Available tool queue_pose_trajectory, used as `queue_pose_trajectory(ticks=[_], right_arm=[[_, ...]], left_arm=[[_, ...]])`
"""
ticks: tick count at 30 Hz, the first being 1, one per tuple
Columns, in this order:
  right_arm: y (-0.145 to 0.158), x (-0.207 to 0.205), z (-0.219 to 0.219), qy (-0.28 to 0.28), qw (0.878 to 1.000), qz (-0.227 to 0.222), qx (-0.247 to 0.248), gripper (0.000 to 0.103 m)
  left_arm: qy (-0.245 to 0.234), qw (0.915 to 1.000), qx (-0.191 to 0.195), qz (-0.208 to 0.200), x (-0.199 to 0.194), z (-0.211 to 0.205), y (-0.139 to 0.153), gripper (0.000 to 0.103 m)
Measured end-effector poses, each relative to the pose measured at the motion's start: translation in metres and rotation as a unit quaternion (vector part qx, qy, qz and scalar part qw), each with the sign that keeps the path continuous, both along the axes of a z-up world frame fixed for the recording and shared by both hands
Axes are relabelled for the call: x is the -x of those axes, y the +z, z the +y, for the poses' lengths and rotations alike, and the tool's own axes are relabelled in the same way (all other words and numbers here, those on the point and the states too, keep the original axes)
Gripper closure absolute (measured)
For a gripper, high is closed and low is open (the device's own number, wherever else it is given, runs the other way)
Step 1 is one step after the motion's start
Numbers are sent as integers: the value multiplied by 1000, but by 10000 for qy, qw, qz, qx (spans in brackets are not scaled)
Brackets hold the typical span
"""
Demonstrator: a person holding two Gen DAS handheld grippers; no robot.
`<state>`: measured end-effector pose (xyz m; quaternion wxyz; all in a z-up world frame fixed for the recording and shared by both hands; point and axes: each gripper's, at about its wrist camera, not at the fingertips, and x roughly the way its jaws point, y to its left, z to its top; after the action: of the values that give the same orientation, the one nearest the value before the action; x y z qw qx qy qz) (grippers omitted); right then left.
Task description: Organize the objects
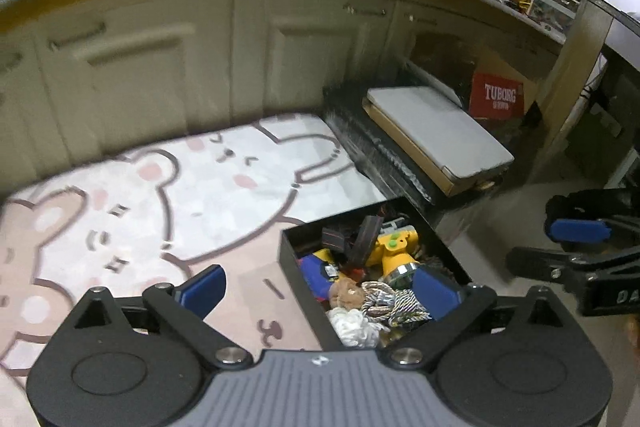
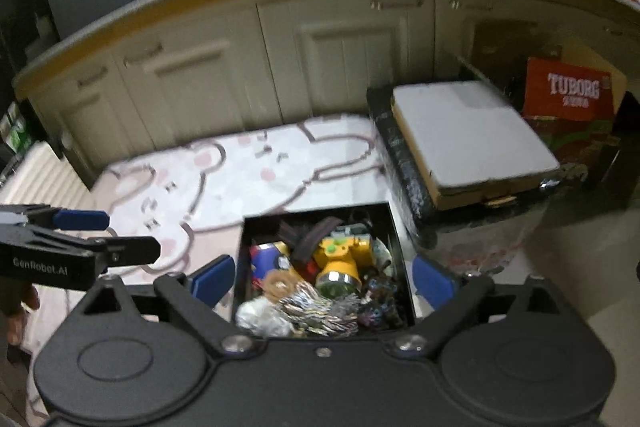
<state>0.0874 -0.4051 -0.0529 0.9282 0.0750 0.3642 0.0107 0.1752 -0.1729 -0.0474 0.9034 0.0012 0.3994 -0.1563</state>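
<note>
A black box point(image 2: 394, 227) crammed with small items is sitting on the floor at the edge of a bear-print rug point(image 1: 168, 187), its far corner near a dark tray point(image 2: 400, 163) bearing a flat white-topped case point(image 2: 472, 131). Most of the rug is lying bare in front of the cabinet doors point(image 1: 160, 67). The left gripper point(image 1: 318, 285) and right gripper point(image 2: 324, 279) are hovering above the box, both spread wide and holding nothing.

"tuborg" on red box point(image 2: 570, 93), "genrobot.ai" on left claw point(image 2: 132, 245)
</note>
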Motion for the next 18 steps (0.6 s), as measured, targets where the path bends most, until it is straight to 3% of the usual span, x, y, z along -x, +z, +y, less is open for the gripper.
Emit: queue_pose_trajectory(ticks=[6,13,18], right_arm=[[41,35,14,-28,9996,-265,44,4],[72,73,37,-39,9985,-527,170,0],[75,97,52,-155,9981,-495,334,0]], left_arm=[[289,9977,-515,-329,42,5,38,3],[451,9971,-337,-505,86,23,67,0],[498,9966,-192,-629,115,34,76,0]])
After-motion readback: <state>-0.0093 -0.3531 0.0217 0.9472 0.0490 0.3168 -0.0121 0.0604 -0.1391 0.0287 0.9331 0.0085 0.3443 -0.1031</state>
